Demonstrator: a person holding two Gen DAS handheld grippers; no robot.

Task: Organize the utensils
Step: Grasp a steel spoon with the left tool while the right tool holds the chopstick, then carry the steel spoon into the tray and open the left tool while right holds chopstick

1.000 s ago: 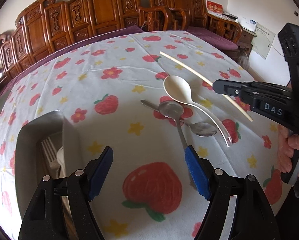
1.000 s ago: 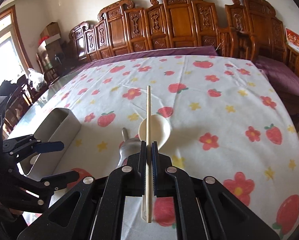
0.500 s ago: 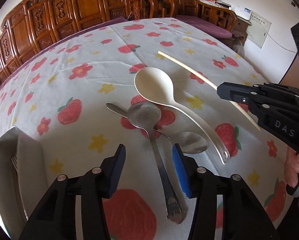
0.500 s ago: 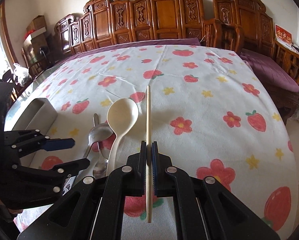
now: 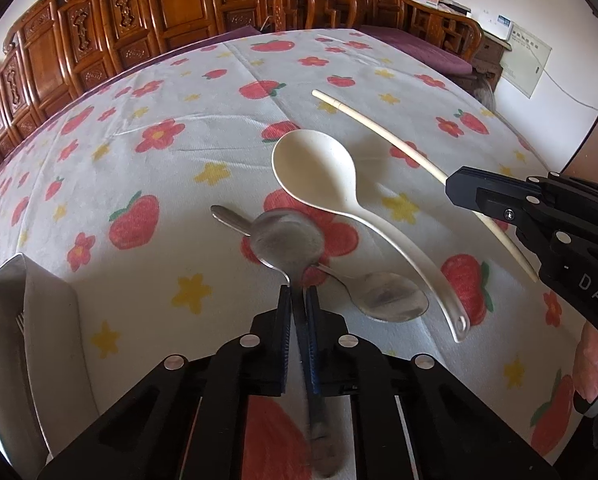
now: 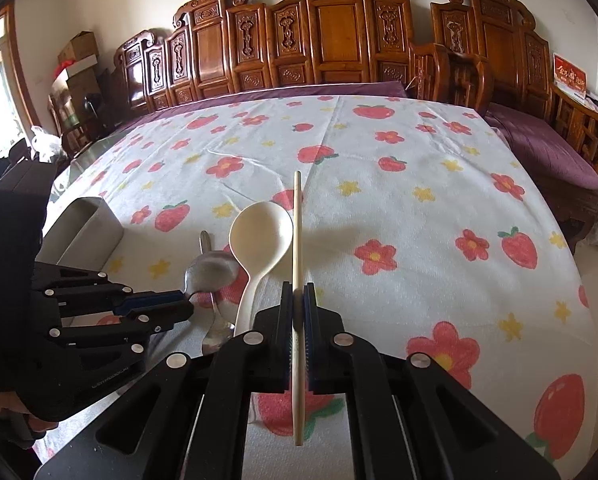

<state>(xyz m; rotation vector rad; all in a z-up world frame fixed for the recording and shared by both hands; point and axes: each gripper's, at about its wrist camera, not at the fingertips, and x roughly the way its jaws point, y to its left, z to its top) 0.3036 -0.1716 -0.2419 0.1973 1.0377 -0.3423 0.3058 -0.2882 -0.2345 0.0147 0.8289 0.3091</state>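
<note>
My left gripper [image 5: 298,292] is closing tight on the handle of a metal spoon [image 5: 287,240], with both blue pads pressed against it. The spoon's bowl lies across a second metal spoon [image 5: 387,296] on the strawberry tablecloth. A cream plastic spoon [image 5: 315,168] lies just right of them. My right gripper [image 6: 298,292] is shut on a pale chopstick [image 6: 297,220], held above the cloth and pointing away from me. From the right wrist view, the left gripper [image 6: 179,300] sits at the metal spoon [image 6: 211,268], beside the cream spoon [image 6: 261,232].
A grey utensil holder [image 5: 3,320] stands at the left table edge with a fork [image 5: 19,320] inside; it also shows as the holder [image 6: 87,224] on the right wrist side. Carved wooden chairs line the far edge. A hand [image 5: 591,360] grips the right tool.
My left gripper moved forward and down from beside the holder to the metal spoon, and its jaws went from wide open to shut on the handle. The right gripper kept the chopstick.
</note>
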